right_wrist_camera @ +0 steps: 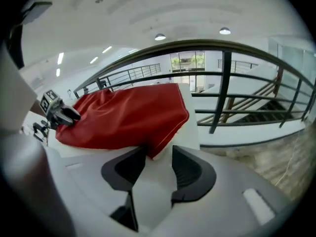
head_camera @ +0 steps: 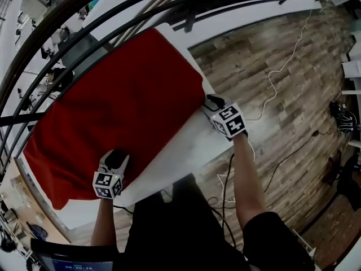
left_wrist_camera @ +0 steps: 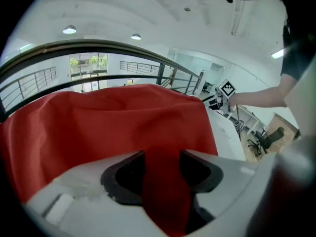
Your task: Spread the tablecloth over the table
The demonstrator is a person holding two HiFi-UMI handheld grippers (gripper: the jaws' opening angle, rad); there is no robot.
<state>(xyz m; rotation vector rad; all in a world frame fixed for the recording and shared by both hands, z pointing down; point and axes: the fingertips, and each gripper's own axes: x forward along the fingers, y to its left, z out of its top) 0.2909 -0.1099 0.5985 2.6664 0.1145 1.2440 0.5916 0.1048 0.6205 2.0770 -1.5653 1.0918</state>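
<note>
A red tablecloth (head_camera: 124, 100) lies spread over most of a white table (head_camera: 186, 145). The table's near strip and far corner are bare. My left gripper (head_camera: 119, 154) sits at the cloth's near edge toward the left. In the left gripper view a fold of the cloth (left_wrist_camera: 113, 122) runs between the wide-apart jaws of my left gripper (left_wrist_camera: 162, 154), and I see no squeeze on it. My right gripper (head_camera: 211, 100) stands open at the cloth's right corner. In the right gripper view that corner (right_wrist_camera: 153, 149) lies loose at the tips of my right gripper (right_wrist_camera: 159, 149), with the bare table (right_wrist_camera: 190, 132) beside it.
A black curved railing (head_camera: 113, 16) runs close behind the table's far side. Wood floor (head_camera: 282, 66) lies to the right, crossed by a white cable (head_camera: 276, 78). Black cables (head_camera: 225, 179) hang by the person's legs at the table's near edge.
</note>
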